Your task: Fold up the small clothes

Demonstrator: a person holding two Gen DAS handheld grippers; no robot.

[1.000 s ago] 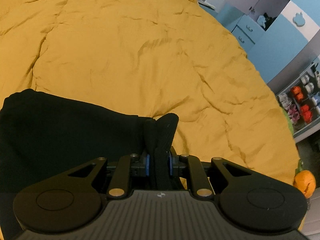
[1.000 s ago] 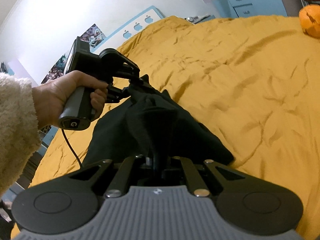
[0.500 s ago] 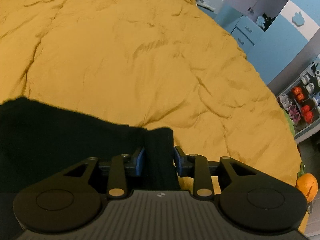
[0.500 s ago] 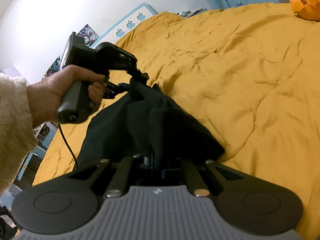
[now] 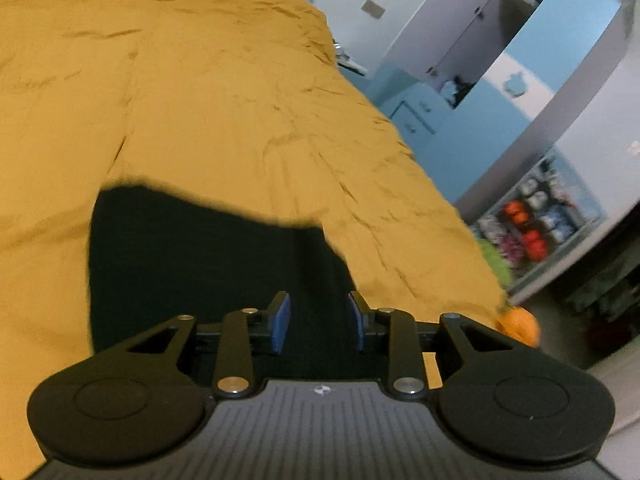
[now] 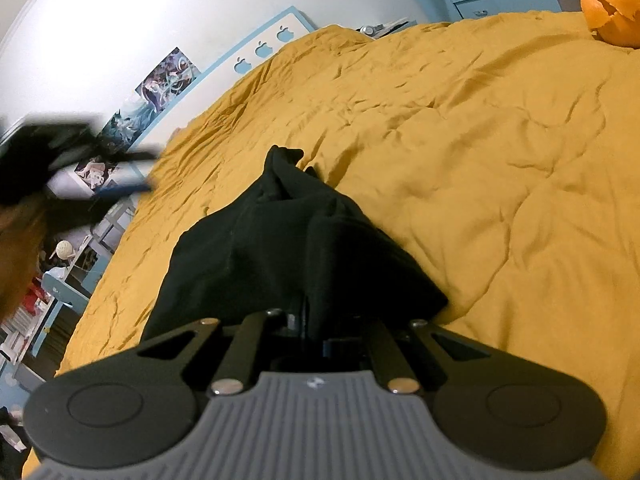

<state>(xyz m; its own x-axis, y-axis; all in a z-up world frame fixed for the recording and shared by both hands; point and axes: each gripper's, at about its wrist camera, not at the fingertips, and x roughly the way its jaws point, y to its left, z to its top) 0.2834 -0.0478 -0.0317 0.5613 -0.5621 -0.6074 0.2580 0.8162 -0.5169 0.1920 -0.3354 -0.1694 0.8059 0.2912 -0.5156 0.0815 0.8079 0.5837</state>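
A black garment (image 6: 280,248) lies bunched on the mustard yellow bedspread (image 6: 480,160). My right gripper (image 6: 306,314) is shut on its near edge, and cloth folds hide the fingertips. In the left wrist view the garment (image 5: 200,248) spreads flat below my left gripper (image 5: 318,308). That gripper is open; its blue pads (image 5: 280,320) stand apart and press on nothing. The right wrist view shows the left gripper (image 6: 80,160) as a blur at the far left, lifted clear of the garment and held in a person's hand (image 6: 16,232).
An orange pumpkin-like thing (image 6: 612,16) sits at the bed's far right corner and also shows as (image 5: 518,326) by the bed's edge. Blue cabinets (image 5: 460,140) and a shelf of small toys (image 5: 532,220) stand beyond the bed. Posters (image 6: 168,76) hang on the wall.
My left gripper opened, let go of the black garment's corner and swung away up and to the left. The freed corner dropped onto the bed. The right gripper kept its hold.
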